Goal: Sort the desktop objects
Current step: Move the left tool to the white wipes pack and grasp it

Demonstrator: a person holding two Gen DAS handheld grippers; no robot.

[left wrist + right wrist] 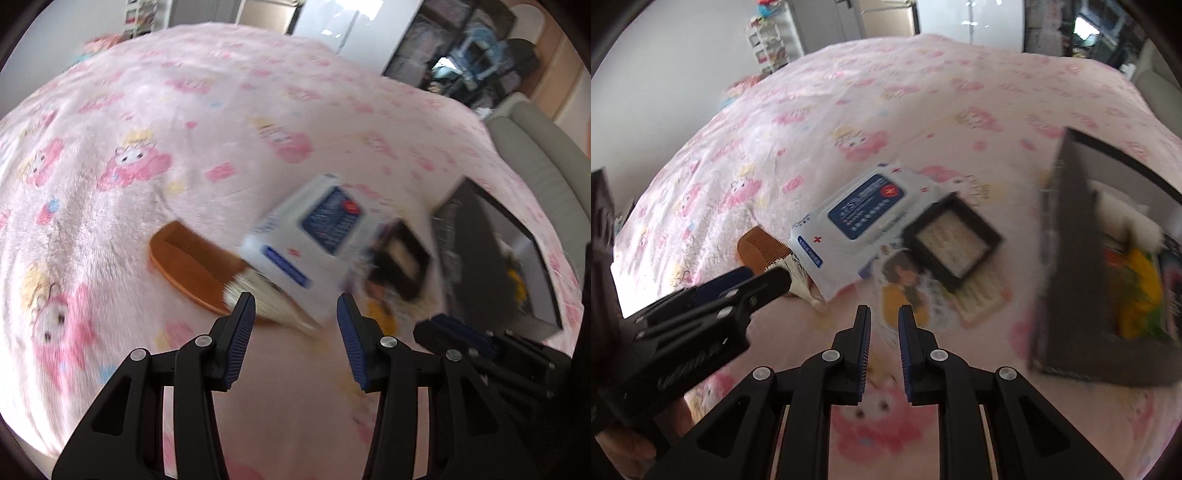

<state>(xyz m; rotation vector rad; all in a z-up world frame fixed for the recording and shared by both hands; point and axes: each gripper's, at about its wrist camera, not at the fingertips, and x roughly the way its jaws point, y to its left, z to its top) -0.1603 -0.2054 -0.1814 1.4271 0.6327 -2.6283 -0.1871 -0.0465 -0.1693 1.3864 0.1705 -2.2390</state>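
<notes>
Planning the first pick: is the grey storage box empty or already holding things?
Already holding things. The grey box shows yellow and white items inside in the right wrist view.

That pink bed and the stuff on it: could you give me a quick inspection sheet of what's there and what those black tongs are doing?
Surface: pink cartoon-print fleece blanket.
Job's things: white-and-blue wet-wipes pack; brown wooden comb and pale-bristled brush partly under it; black square compact on an illustrated card; dark grey storage box, already holding items.
Clutter: nothing seen.
Tongs: left tongs open, empty; right tongs narrowly parted, empty.
Cables: nothing seen.
Surroundings: white shelf rack, grey sofa.
</notes>
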